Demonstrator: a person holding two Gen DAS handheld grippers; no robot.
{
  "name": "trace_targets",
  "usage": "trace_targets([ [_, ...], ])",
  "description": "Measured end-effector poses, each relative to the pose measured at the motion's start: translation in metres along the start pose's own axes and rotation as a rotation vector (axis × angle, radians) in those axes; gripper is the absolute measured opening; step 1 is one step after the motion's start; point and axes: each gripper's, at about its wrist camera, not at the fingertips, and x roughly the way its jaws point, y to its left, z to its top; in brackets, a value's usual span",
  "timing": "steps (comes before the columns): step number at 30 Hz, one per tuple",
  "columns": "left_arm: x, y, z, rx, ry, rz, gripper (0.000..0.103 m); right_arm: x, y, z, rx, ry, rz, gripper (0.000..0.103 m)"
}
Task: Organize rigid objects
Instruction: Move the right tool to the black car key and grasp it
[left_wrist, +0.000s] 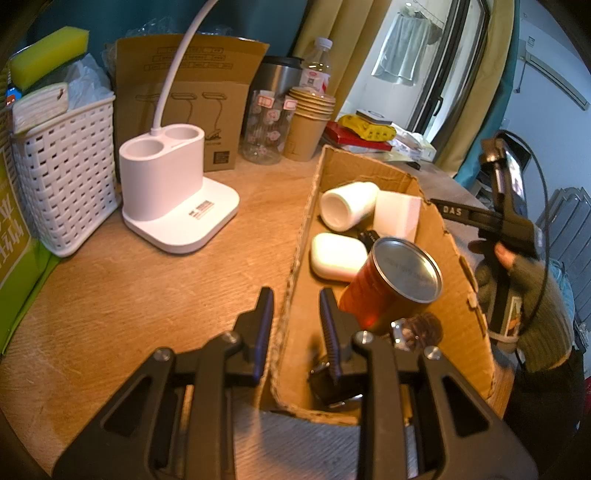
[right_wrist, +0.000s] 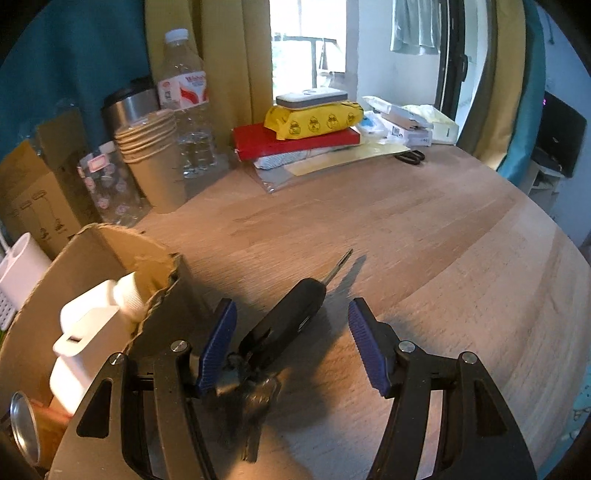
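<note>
A cardboard box (left_wrist: 458, 295) lies on the wooden table and holds a red can (left_wrist: 388, 288), a white earbud case (left_wrist: 338, 256), a white cup (left_wrist: 349, 205), a white block (left_wrist: 397, 216) and small dark items. My left gripper (left_wrist: 295, 314) straddles the box's left wall, its jaws a little apart and not pressed on it. My right gripper (right_wrist: 291, 339) is open around a black flip key (right_wrist: 291, 325) with its blade out, lying on the table beside the box (right_wrist: 110, 251). The white block (right_wrist: 88, 332) and the can (right_wrist: 22, 428) show in the right wrist view too.
A white lamp base (left_wrist: 173, 192) and a white woven basket (left_wrist: 66, 173) stand left of the box. Paper cups (left_wrist: 308, 125), a jar, a steel tumbler and a water bottle (right_wrist: 188, 99) stand at the back. A pile of packets and a red box (right_wrist: 295, 140) lies far back, with scissors (right_wrist: 410, 157).
</note>
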Motion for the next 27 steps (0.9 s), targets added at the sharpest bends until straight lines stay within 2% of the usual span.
trace_targets([
  [5,0.0,-0.001,0.0,0.0,0.0,0.0,0.027,0.01,-0.003,0.001,0.01,0.023,-0.003,0.064],
  [16,-0.001,-0.001,0.0,0.0,0.0,0.0,0.027,0.011,-0.004,-0.004,0.026,0.034,0.043,0.018],
  [19,-0.001,-0.001,0.0,0.0,0.0,0.0,0.027,0.008,-0.007,-0.006,0.048,0.031,0.072,0.018],
  [27,0.0,-0.001,0.0,0.0,0.0,0.0,0.027,-0.009,-0.009,-0.01,0.061,-0.004,0.079,0.018],
])
